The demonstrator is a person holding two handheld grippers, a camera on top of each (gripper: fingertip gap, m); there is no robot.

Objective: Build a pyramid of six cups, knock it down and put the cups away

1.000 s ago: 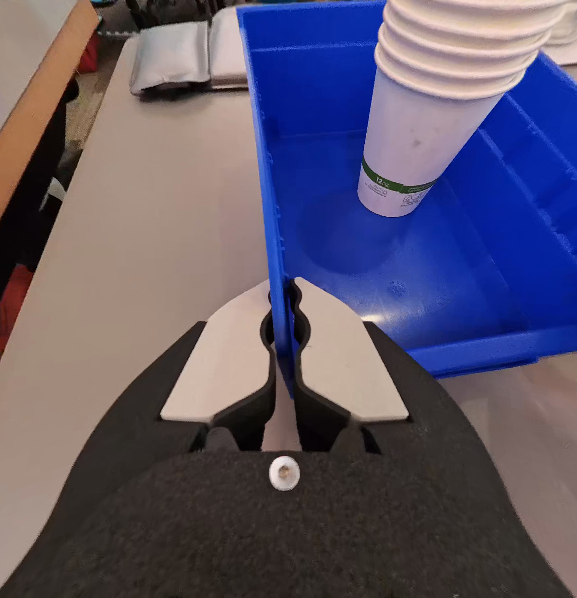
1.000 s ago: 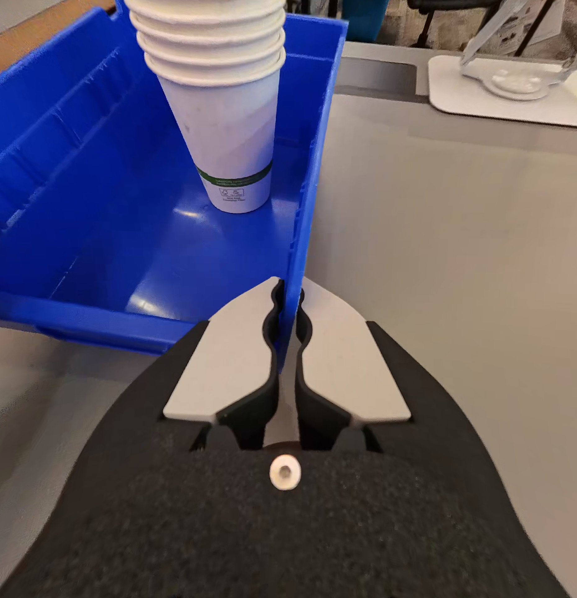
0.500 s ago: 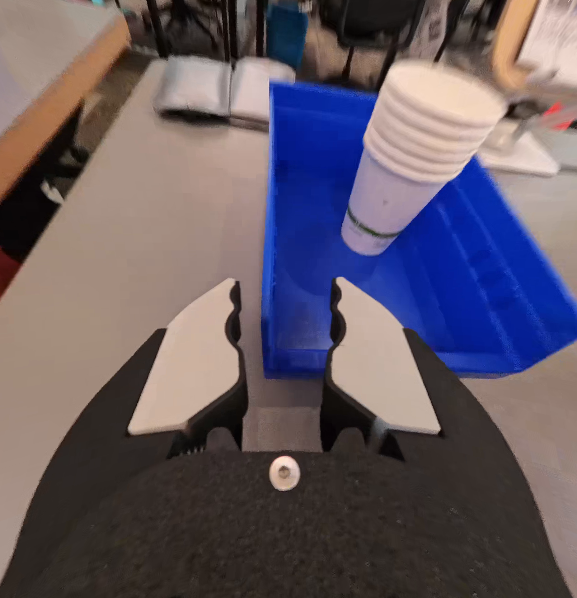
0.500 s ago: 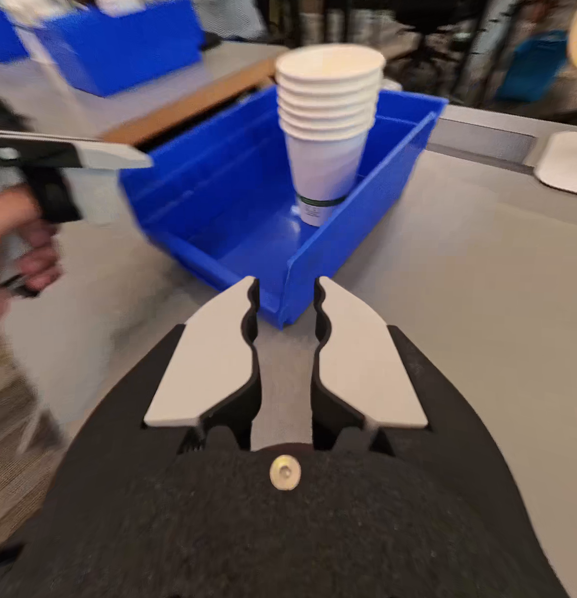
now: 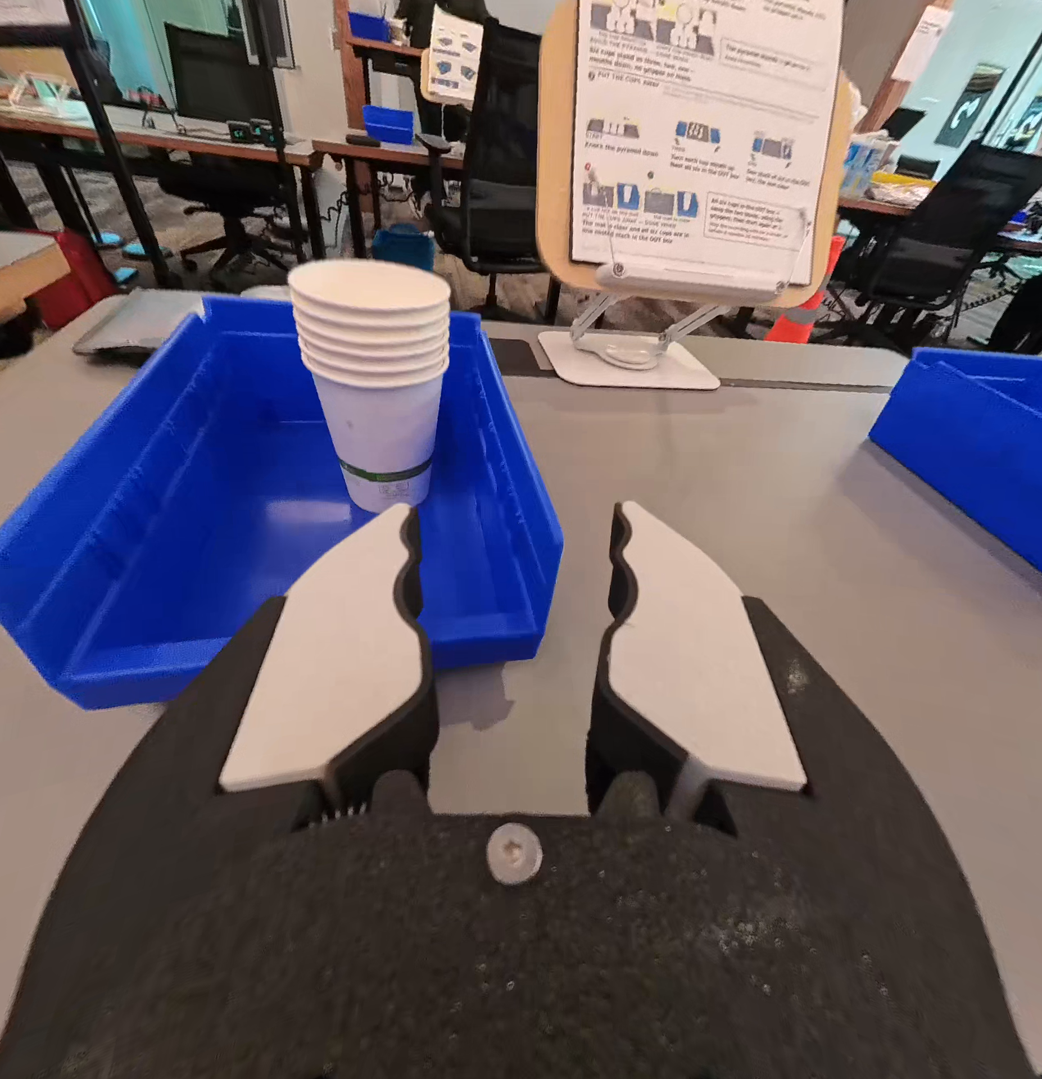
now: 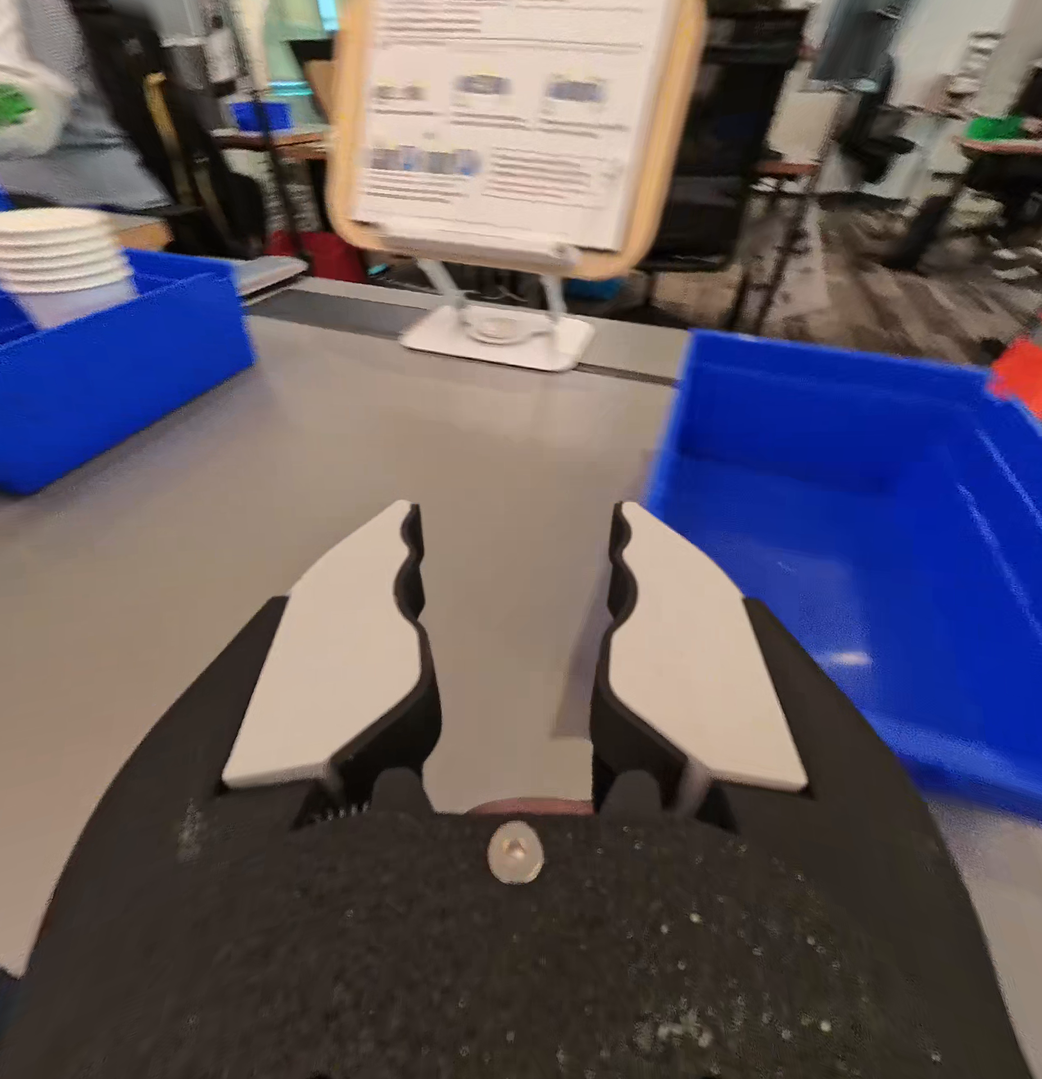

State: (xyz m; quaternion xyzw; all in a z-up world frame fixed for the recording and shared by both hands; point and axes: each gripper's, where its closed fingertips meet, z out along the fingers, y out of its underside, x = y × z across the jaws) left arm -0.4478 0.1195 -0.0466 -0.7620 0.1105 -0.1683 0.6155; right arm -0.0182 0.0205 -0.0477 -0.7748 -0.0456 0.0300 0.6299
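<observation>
One cup stack; two blue bins

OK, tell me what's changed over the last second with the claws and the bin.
Both claws let go of the blue bin: the left claw and right claw, each shut on a side wall a second ago, opened and drew back above the table. The stack of paper cups stayed upright in the bin.

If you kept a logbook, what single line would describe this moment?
cup stack: nested, upright in left blue bin | right blue bin: empty | left gripper: open | right gripper: open
</observation>
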